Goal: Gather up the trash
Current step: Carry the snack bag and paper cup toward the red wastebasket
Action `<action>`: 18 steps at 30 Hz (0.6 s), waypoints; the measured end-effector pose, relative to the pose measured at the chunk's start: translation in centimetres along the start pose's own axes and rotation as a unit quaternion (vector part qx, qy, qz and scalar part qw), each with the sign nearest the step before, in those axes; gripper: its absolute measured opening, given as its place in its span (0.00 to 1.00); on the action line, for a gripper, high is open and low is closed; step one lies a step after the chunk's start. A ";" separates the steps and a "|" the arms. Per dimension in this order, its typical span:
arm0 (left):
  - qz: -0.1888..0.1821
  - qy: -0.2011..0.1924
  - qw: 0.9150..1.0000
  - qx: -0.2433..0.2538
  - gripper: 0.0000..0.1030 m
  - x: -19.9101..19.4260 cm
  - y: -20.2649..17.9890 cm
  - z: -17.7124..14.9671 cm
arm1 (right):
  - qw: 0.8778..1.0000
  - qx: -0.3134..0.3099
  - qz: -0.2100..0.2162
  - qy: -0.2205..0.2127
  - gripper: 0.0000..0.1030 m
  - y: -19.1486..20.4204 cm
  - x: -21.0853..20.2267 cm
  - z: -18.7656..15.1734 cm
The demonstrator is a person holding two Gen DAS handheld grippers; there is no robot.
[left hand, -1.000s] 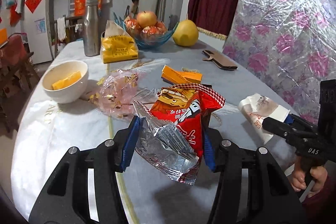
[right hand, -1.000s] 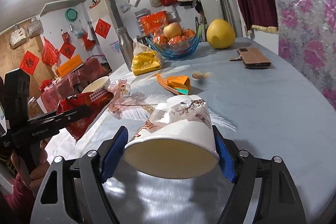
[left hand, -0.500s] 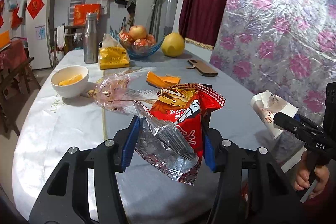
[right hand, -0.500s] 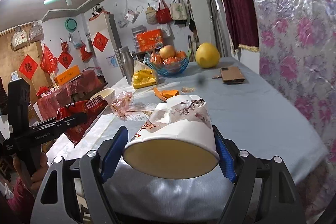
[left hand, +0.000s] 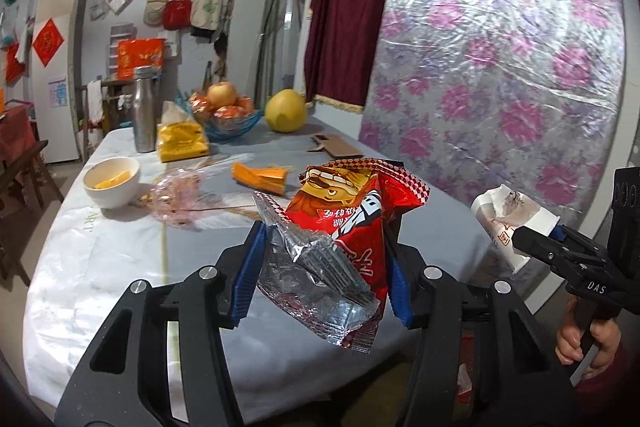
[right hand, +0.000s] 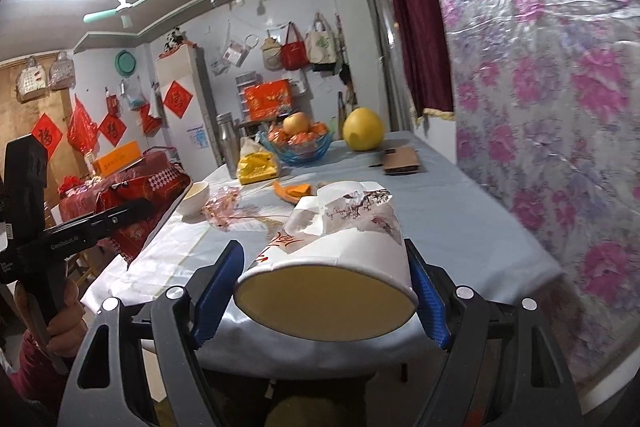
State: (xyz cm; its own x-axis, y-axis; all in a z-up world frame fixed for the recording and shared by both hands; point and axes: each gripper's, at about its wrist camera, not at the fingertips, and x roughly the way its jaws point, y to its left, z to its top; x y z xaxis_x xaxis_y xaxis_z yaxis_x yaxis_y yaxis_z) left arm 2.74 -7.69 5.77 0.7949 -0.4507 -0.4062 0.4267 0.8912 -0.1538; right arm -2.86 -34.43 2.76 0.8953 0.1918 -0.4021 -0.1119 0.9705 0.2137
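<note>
My left claw (left hand: 322,281) squeezed a crinkly red and silver snack bag (left hand: 340,239). My right claw (right hand: 326,291) squeezed a torn white paper cup (right hand: 332,263) above the grey surface (right hand: 448,211).

Each hand-held gripper (left hand: 322,277) (right hand: 324,293) has black plastic arms with silver screws, blue ribbed pads (left hand: 245,277), white lettering on its side, and a dark red sleeve (right hand: 30,371) below.

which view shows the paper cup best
The right wrist view: the paper cup fills the foreground, crushed and lying sideways, clamped between the right gripper pads. The left wrist view shows it small at the right edge, partly hidden by that gripper.
</note>
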 end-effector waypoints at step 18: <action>-0.101 0.067 0.990 0.072 0.54 4.9 -13.2 -3.3 | 0.995 0.052 -0.088 -0.011 0.76 -10.2 -7.6 -4.2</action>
State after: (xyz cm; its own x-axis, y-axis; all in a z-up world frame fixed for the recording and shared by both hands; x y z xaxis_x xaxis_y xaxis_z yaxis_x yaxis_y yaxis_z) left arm -0.43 -21.44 2.83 0.6263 -0.6002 -0.4975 0.6360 0.7624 -0.1191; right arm -10.35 -45.19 -0.13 0.9063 0.0155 -0.4224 0.0919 0.9682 0.2326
